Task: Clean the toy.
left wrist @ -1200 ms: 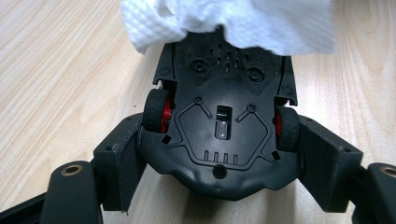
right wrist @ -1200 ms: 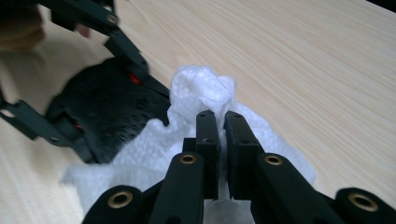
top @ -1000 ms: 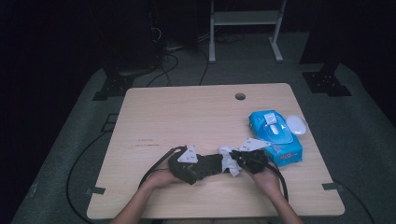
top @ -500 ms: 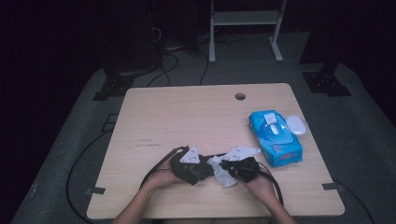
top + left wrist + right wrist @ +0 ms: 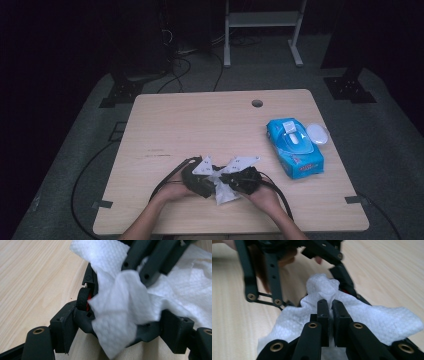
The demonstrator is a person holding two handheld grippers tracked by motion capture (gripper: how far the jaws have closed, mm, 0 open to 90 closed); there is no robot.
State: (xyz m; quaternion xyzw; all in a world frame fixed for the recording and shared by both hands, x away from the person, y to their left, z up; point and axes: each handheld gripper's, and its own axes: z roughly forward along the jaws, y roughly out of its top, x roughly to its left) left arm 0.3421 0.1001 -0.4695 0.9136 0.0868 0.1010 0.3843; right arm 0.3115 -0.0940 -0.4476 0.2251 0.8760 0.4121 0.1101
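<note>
Right gripper [image 5: 328, 303]: jaws pressed together, clenched on a fold of the white wipe [image 5: 372, 315], which spreads to either side of them and humps up just beyond the tips. Left gripper [image 5: 120, 312]: jaws stand apart, with the wipe [image 5: 117, 302] draped across the gap between them; whether the pads press on it cannot be told, since the sheet covers them. In the left gripper view the linkage of the right gripper crosses the top of the frame and lies on the wipe. In the right gripper view the left gripper's black links and part of the hand holding it stand just behind the wipe. From the high view, the two grippers [image 5: 200, 176] [image 5: 242, 179] meet nose to nose near the front edge of the table [image 5: 190, 125], a little left of its middle, with the wipe [image 5: 223, 192] bunched between and below them, a corner hanging toward the person. Both hands come in from the front edge. Well apart, toward the right edge, lies a blue wipe pack [image 5: 295, 147], and just beside its far right corner a white lid [image 5: 317, 133]. A round hole [image 5: 257, 103] sits near the far edge.
</note>
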